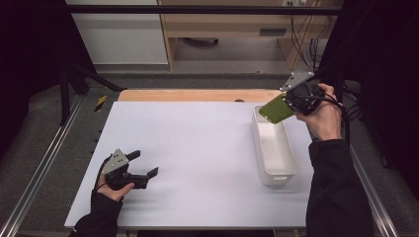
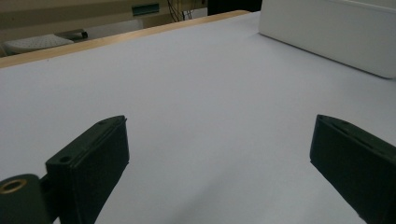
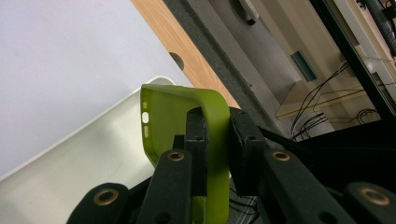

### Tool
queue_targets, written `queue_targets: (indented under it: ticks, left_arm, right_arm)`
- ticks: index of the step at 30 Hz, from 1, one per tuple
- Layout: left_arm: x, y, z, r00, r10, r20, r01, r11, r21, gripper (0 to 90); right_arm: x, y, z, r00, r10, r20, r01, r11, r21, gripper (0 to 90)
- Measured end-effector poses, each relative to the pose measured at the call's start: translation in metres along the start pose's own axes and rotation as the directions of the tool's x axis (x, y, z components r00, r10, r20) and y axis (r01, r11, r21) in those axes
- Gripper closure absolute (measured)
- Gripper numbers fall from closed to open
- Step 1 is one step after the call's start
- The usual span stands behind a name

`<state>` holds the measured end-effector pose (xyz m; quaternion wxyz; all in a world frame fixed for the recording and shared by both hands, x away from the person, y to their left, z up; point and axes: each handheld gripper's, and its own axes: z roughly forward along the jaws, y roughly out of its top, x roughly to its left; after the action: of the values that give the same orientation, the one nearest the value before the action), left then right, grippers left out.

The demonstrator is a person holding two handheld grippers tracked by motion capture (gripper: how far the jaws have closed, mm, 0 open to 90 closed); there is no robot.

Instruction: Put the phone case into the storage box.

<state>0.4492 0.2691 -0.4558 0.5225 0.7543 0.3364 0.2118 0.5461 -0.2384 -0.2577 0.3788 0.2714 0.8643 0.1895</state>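
Lowering the green phone case [image 1: 275,108], pinched by one edge in the right gripper [image 1: 291,104] at upper right above the white bin's [image 1: 289,174] far end, calls for staying inside its rims, while the left gripper [image 1: 146,165], jaws wide and empty, rests lower left.

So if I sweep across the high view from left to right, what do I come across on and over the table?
Left gripper, open and resting low on the white table → white bin → green phone case, held over the bin's far end → right gripper, shut on the case.
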Motion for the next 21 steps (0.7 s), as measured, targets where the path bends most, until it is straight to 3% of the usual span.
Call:
queue_targets:
  ticks: [10,21]
  left_arm:
    - [0.0,0.0,0.001,1.0,0.001,0.004,-0.001,1.0,0.001,4.2]
    - [0.0,-0.001,0.002,0.9999,0.002,0.011,-0.002,1.0,0.008,4.2]
  right_arm:
    - [-0.003,-0.002,0.01,0.997,-0.074,-0.025,0.075,0.997,0.027,79.1]
    - [-0.003,0.001,0.024,0.9812,-0.18,-0.069,0.183,0.983,0.036,79.0]
